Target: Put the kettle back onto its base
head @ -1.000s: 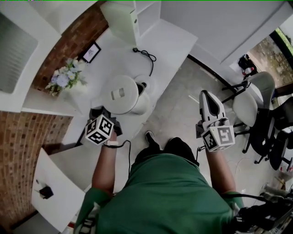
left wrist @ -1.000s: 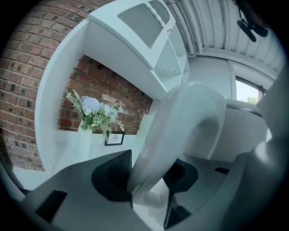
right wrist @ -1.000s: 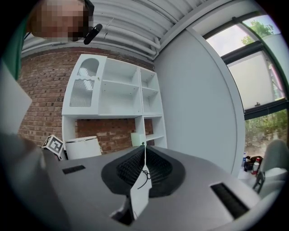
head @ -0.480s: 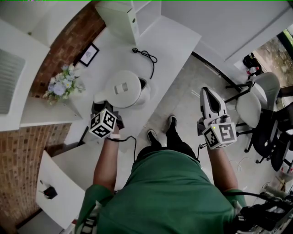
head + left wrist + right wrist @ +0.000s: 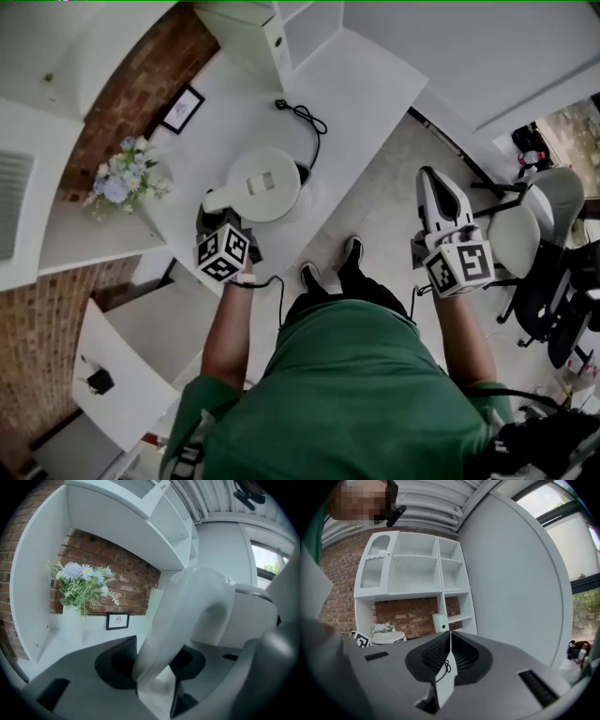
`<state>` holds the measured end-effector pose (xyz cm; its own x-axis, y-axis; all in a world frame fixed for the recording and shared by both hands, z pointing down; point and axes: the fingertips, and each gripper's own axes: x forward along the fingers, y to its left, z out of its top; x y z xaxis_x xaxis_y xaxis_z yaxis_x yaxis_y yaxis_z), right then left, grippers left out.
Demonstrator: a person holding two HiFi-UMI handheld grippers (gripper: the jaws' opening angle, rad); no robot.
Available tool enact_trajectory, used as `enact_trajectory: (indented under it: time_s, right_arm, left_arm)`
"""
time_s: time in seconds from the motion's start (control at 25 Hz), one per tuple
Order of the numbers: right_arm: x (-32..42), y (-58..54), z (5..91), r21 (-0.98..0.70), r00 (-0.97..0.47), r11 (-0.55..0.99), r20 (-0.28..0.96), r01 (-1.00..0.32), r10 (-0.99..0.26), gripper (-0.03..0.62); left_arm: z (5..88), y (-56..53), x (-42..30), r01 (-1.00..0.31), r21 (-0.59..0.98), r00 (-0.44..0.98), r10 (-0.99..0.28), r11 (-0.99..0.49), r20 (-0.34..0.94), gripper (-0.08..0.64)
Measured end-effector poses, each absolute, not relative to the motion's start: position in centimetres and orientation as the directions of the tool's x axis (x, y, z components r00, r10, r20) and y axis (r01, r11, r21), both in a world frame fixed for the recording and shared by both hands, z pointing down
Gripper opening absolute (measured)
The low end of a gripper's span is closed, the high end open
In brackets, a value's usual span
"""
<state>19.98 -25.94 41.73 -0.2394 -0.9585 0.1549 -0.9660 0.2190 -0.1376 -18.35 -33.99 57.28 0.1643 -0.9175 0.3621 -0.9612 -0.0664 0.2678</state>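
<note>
The white kettle [image 5: 265,185] is over the white counter [image 5: 366,84], seen from above with its round lid up. My left gripper [image 5: 217,211] is shut on the kettle's curved handle [image 5: 187,616], which runs between the two dark pads [image 5: 117,658] in the left gripper view. A dark sliver of the base [image 5: 302,172] peeks out at the kettle's right side; a black cord [image 5: 305,117] leads off from there. I cannot tell whether the kettle rests on the base. My right gripper [image 5: 429,180] hangs over the floor to the right, shut and empty [image 5: 450,644].
A vase of flowers [image 5: 120,178] and a small framed picture [image 5: 185,108] stand at the counter's left. A white box [image 5: 253,37] sits at the back below the shelves. Chairs [image 5: 534,234] stand at the right. The person's feet [image 5: 352,253] are by the counter's edge.
The kettle and my left gripper have shifted right, and the kettle now covers most of the base. My right gripper has drifted a little to the right.
</note>
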Motion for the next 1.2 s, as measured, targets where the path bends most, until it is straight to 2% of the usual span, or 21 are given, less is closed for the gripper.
enact_trajectory:
  time_s: [0.52, 1.2]
  right_arm:
    - [22.4, -30.1, 43.4, -0.152, -0.3, 0.273, 0.198, -0.95, -0.933, 0.026]
    - [21.4, -30.8, 43.9, -0.159, -0.336, 0.308, 0.201, -0.938, -0.92, 0.026]
  left_arm:
    - [59.2, -35.0, -15.6, -0.965, 0.258, 0.133, -0.92, -0.036, 0.368, 0.189]
    - [61.1, -35.2, -15.4, -0.971, 0.236, 0.122, -0.914, -0.03, 0.386, 0.189]
